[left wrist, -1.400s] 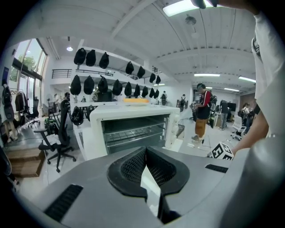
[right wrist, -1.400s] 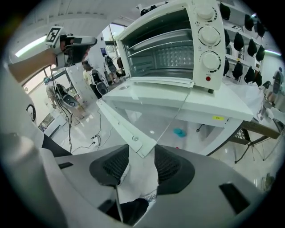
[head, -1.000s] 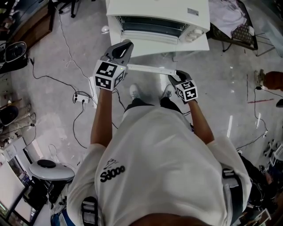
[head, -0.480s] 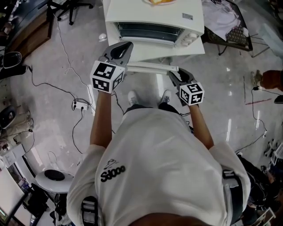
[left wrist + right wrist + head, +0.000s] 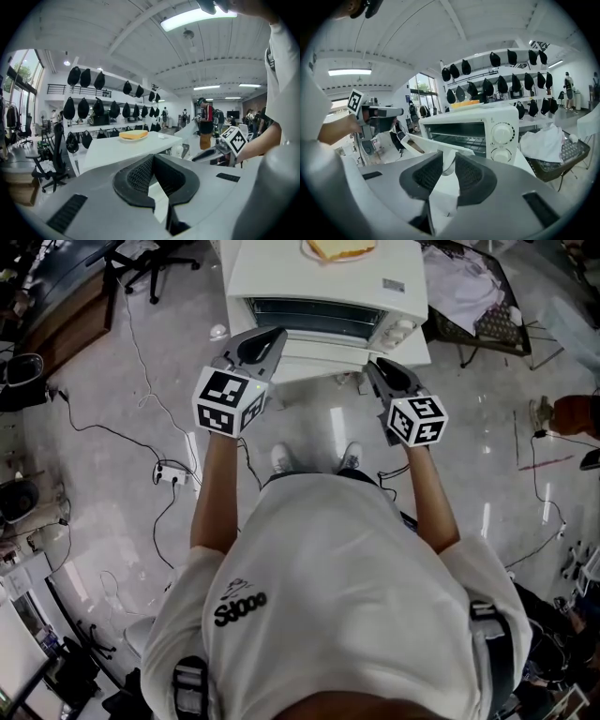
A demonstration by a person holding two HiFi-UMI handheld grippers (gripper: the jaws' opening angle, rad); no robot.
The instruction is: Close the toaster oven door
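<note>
1 power strip lies on the floor at far left, among cables. The left gripper sits at the left front corner of the 1 white oven; its own view shows its 2 pads pressed together at the tips, with nothing seen between them. 1 slice of toast lies on top of the oven. The oven stands on 1 white table, right in front of the person. Its 1 door is tilted, part open, so the rack shows behind it. The right gripper is at the door's right end, its 2 jaws pinching the white handle. 2 knobs sit one above the other on the oven's right side. Farther right, 1 dark basket holds white cloth.
</note>
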